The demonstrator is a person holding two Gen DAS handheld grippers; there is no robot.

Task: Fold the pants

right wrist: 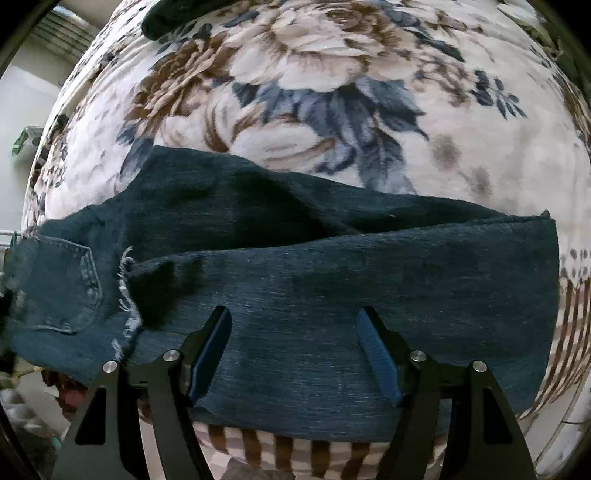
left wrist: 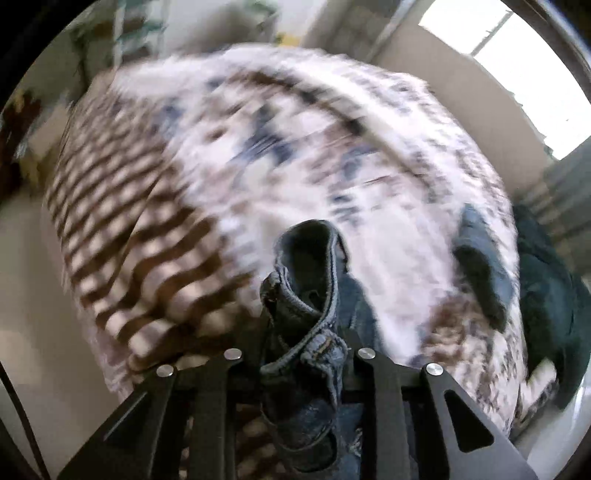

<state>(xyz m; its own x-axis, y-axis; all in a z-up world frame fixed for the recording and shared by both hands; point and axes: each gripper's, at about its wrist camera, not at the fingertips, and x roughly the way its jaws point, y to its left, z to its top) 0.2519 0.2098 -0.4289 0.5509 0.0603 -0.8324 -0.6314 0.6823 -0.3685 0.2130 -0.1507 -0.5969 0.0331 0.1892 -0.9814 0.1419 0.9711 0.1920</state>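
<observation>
Pants [right wrist: 332, 280]: dark blue jeans lie on the bed, stretched from left to right. One leg is folded over the other, so the near leg lies on top. A back pocket [right wrist: 70, 288] shows at the left end, with a frayed white edge [right wrist: 127, 291] just beside it.

Blanket [right wrist: 369, 92]: soft and white, with big brown and blue flowers. It has brown and white stripes along the near edge and on the right side. The jeans rest on it.

Right gripper [right wrist: 294, 354]: its two black fingers with blue pads [right wrist: 380, 363] stand wide apart. They hang over the near leg of the jeans. Nothing sits between the pads.

Left gripper [left wrist: 301, 354]: its fingers are squeezed onto a bunched-up bit of jeans [left wrist: 306, 295]. You can see thick seams and stitching in the bunch, which sticks up past the fingers.

Left view: the blanket behind is very blurry. A bright window [left wrist: 517, 74] is far off on the right.

Other cloth: a dark lump [right wrist: 166, 18] sits on the far left part of the blanket. I cannot tell what it is.
</observation>
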